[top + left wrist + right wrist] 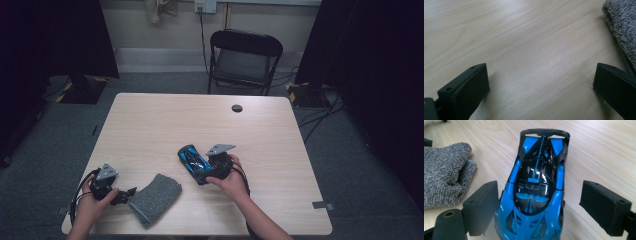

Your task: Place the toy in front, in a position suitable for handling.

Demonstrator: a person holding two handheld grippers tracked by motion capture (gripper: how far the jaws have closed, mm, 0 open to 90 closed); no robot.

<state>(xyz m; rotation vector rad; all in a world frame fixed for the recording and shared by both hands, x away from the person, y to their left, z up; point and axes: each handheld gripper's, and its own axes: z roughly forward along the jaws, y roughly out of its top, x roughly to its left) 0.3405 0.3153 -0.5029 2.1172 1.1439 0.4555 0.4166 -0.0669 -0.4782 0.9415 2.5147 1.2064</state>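
The right hand-held gripper (202, 169) is seen in the lower middle of the high view, held by a hand (227, 177) whose forearm enters from the bottom edge; a grey three-cornered plate is carried on its top. In the right gripper view its two black jaws stand spread apart at the lower left and lower right of the frame, and a blue and black toy car (536, 187) lies between them. The left jaw is seen just beside or touching the car's flank, which of the two cannot be told, while the right jaw stands clearly apart from it, so the car is straddled and not clamped. The car rests on the pale wooden tabletop (599, 150), its dark rear wing toward the top of that frame. A grey knitted cloth (445, 173) is seen at the left edge of that view, near the car but apart from it. In the high view the car (192, 161) is placed a little below the centre, with the cloth (155, 199) to its lower left. The left hand-held gripper (125, 196) is held at the lower left of the high view, just beside the cloth's near end. In the left gripper view its jaws are seen released and wide apart over bare tabletop (524, 50), with the cloth (621, 27) at the upper right, next to the right jaw. A black folding chair (244, 57) stands beyond the far edge of the tabletop.
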